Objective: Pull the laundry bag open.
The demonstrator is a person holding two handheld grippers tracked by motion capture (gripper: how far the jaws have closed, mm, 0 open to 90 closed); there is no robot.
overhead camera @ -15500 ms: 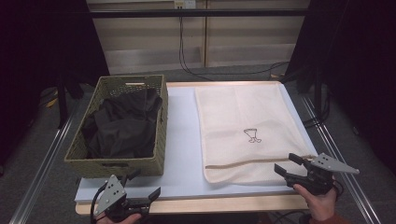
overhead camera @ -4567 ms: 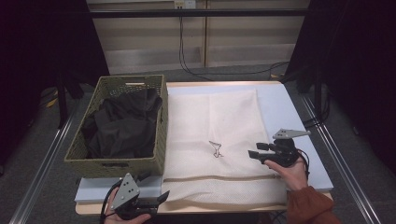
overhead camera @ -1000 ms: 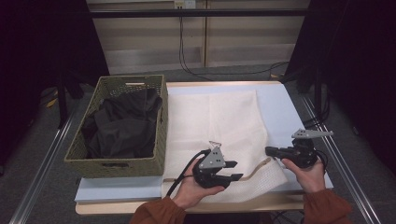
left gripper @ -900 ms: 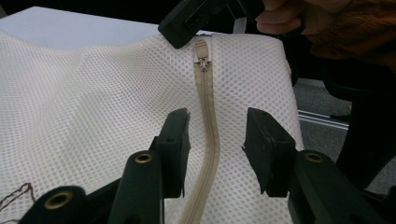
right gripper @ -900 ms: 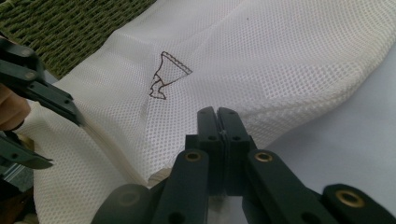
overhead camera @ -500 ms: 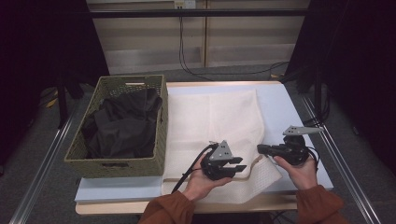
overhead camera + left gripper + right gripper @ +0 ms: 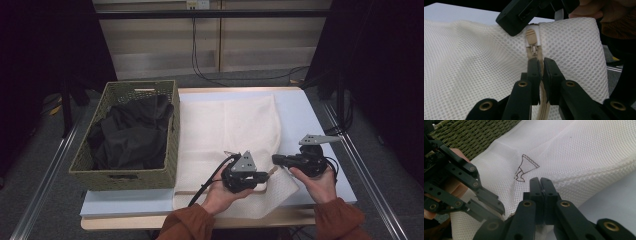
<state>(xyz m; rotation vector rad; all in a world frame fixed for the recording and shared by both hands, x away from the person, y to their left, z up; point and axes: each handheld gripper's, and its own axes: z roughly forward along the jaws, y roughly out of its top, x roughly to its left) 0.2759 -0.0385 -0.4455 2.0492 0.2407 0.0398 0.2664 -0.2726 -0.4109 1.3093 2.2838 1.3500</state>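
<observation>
Black jaws of the left gripper have just been closing and now pinch the beige zipper tape of a white mesh laundry bag, with the strip running up between the pads. Just beyond the tips sits the zipper pull, at the end of the zipper by the bag's corner. That corner is lifted off the table and is clamped by the right gripper, whose jaws are pressed together on the mesh edge; a small dark printed mark lies on the cloth just past them. From above, the two grippers face each other near the table's front edge, left gripper and right gripper close together over the bag's near right corner. Farther out, the bag spreads flat across the pale blue table top, and a green woven basket holding dark clothing stands beside it on the left.
</observation>
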